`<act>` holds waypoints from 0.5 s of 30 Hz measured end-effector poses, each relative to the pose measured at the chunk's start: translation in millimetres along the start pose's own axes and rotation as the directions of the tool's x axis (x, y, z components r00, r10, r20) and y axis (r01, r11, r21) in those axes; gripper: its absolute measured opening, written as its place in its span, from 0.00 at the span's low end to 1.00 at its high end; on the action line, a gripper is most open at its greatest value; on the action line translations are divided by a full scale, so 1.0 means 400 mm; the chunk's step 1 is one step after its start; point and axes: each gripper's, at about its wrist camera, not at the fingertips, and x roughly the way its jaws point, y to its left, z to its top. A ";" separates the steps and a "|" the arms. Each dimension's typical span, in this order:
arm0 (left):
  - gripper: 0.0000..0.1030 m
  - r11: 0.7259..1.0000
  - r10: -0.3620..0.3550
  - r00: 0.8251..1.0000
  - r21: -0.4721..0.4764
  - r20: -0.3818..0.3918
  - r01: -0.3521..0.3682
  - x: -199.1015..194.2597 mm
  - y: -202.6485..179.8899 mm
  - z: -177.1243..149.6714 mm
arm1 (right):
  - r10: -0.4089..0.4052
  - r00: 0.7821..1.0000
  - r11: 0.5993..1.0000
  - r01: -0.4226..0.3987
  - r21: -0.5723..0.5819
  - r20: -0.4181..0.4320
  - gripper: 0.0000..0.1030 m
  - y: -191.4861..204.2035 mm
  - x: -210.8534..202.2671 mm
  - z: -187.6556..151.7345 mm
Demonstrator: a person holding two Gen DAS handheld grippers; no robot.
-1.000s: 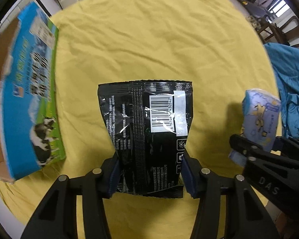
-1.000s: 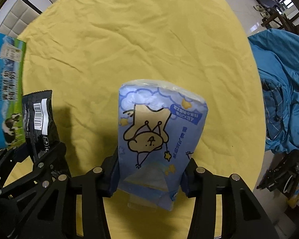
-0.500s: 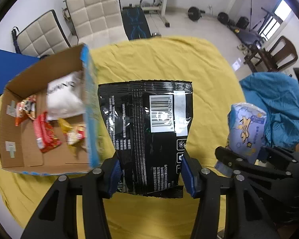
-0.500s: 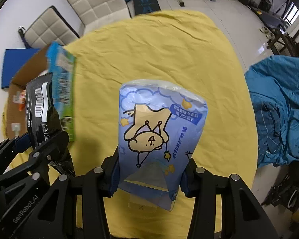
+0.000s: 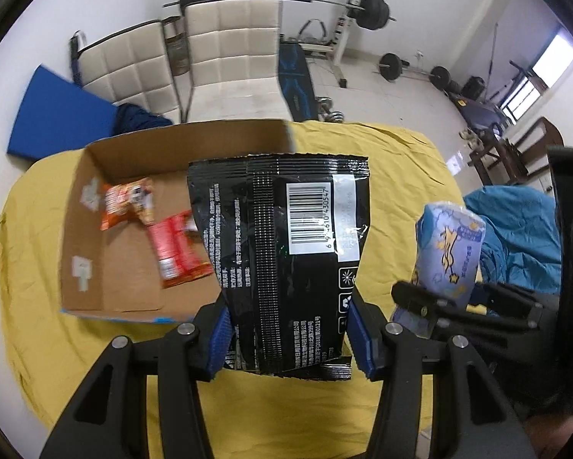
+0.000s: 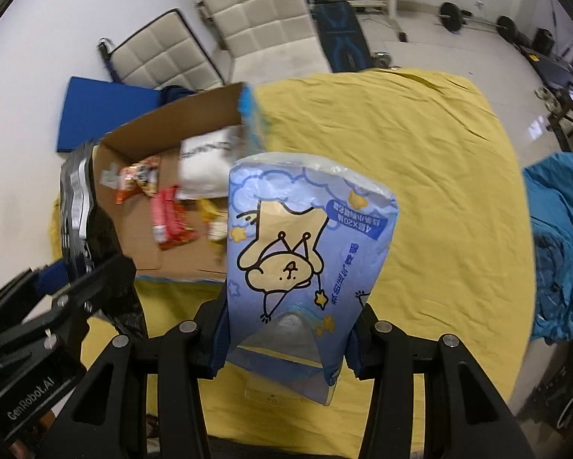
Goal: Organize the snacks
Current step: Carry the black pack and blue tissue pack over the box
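Change: within the last second my view swung up from the yellow cloth (image 5: 401, 160) on the table to the open top of the cardboard box (image 5: 106, 229); a second ago I saw only its blue printed side, and now its floor lay in sight.
Left fingers: my left gripper (image 5: 286, 338) stayed clamped on the lower edge of the black snack bag (image 5: 278, 237), barcode side to the camera, held above the cloth just right of the box.
Right fingers: my right gripper (image 6: 286, 344) kept its grip on the blue cartoon pack (image 6: 305, 252), further right of the box.
Box contents: an orange packet (image 5: 124, 201), a red packet (image 5: 175, 243) and a white pouch (image 6: 206, 164) already lay inside.
Meaning: I judged both loads lifted and lined up for dropping in, the black bag nearest the box.
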 end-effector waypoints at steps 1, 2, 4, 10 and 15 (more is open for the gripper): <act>0.48 1.000 0.012 1.000 -0.010 0.000 -0.012 -0.005 0.035 0.000 | 0.009 1.000 1.000 -0.009 -0.009 -0.005 0.48 0.028 0.007 0.007; 0.48 1.000 0.021 1.000 -0.021 -0.002 -0.021 -0.007 0.069 0.002 | 0.020 1.000 1.000 -0.021 -0.017 -0.008 0.48 0.055 0.017 0.015; 0.48 0.998 0.044 0.999 -0.040 -0.007 -0.044 -0.008 0.131 0.003 | 0.035 0.999 0.999 -0.035 -0.038 -0.020 0.48 0.108 0.044 0.034; 0.48 0.990 0.110 0.992 -0.084 -0.064 -0.115 0.043 0.298 0.024 | 0.037 0.993 0.993 -0.048 -0.104 -0.109 0.48 0.249 0.183 0.087; 0.48 0.987 0.105 0.980 -0.104 -0.167 -0.124 0.159 0.398 0.038 | 0.039 0.979 0.992 -0.062 -0.108 -0.200 0.48 0.305 0.319 0.107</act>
